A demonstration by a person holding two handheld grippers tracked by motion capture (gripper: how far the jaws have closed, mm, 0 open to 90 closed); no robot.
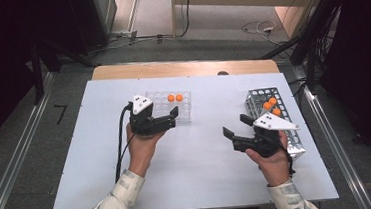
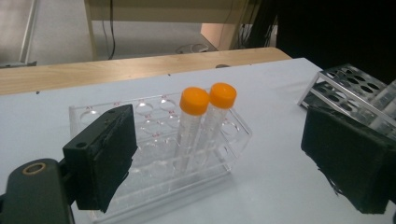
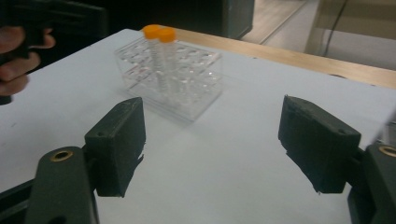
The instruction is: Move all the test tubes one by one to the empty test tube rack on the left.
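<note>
Nearest the person's edge of the table (image 1: pixel 195 184), two forearms in pale patterned sleeves come in, each hand wrapped around a black gripper. The right gripper (image 1: pixel 236 126) sits toward the right side of the table, its jaws spread wide with nothing between them, pointing across the white surface toward the left. In its own view the two black pads stand well apart over bare table, and the clear rack (image 3: pixel 170 79) shows beyond them.

Just beside that hand, against the right edge, lies a metal wire rack (image 1: pixel 275 120) with three orange-capped tubes (image 1: pixel 272 106) in it.

A little farther in, left of the middle, the left gripper (image 1: pixel 173 116) is held with its jaws also spread and holding nothing. Its tips reach the near side of the clear plastic rack (image 1: pixel 171 105), though whether they touch it I cannot tell. In the left gripper view, the rack (image 2: pixel 159 154) stands between the open pads, and two orange-capped tubes (image 2: pixel 205 116) stand upright in it, side by side and touching at the caps. From above, those two caps (image 1: pixel 175 97) sit in the rack's far row.

Beyond the white sheet a strip of bare wood (image 1: pixel 185 68) runs along the far edge of the table, and past that cables trail over the grey floor (image 1: pixel 208 35).
</note>
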